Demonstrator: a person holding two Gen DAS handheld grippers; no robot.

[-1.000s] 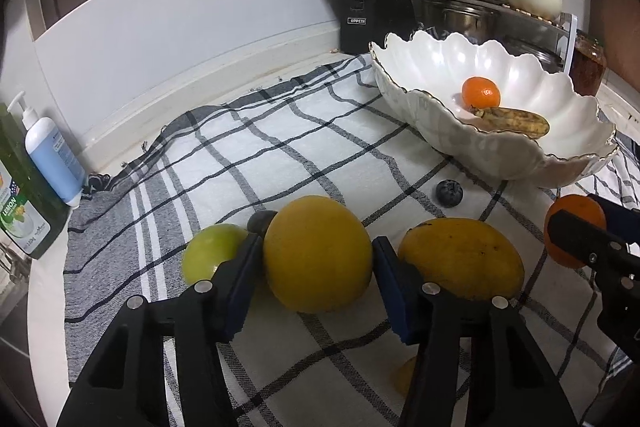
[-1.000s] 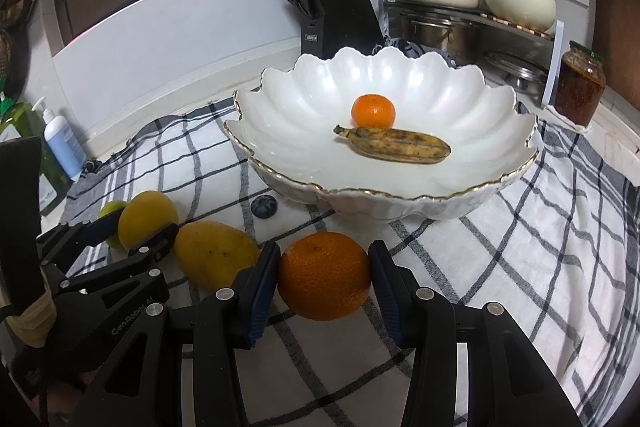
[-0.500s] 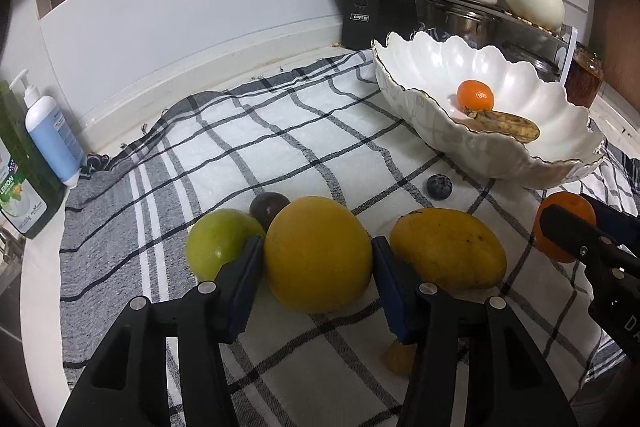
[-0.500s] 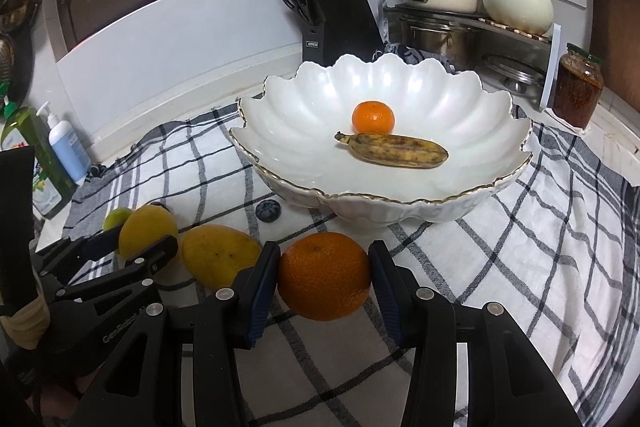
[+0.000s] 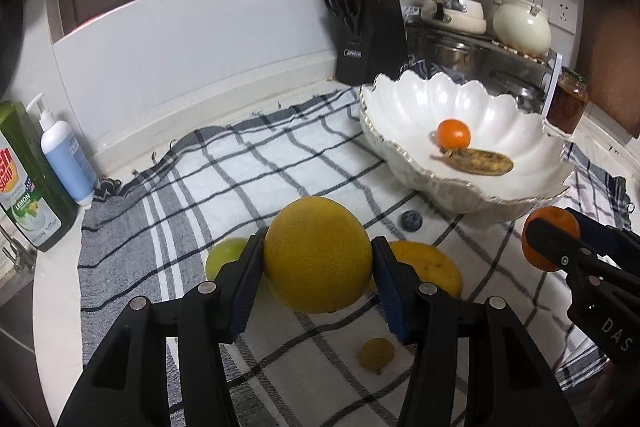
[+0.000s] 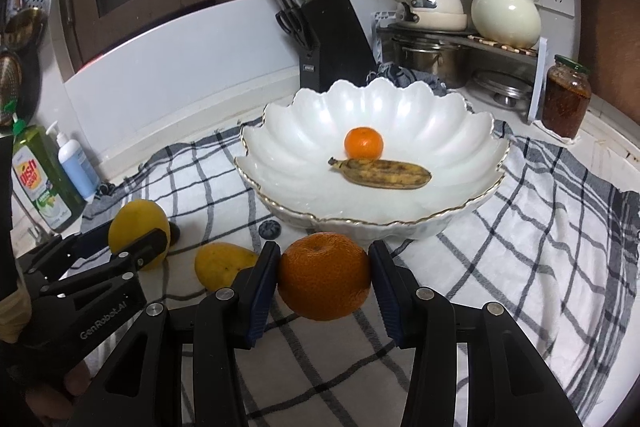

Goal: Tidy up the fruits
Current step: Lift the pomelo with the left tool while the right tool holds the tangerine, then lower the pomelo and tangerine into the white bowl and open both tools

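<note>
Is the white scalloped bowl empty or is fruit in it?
Not empty: the white bowl holds a small orange and a spotted banana.

A big yellow fruit and an orange are held up above the cloth near the white bowl.

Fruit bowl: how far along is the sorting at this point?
Done: a tangerine and a banana lie in the bowl. In hand: the left gripper clamps a yellow citrus, the right gripper an orange. Left on the cloth: a mango, a green fruit, a blueberry, a small yellow fruit.
</note>
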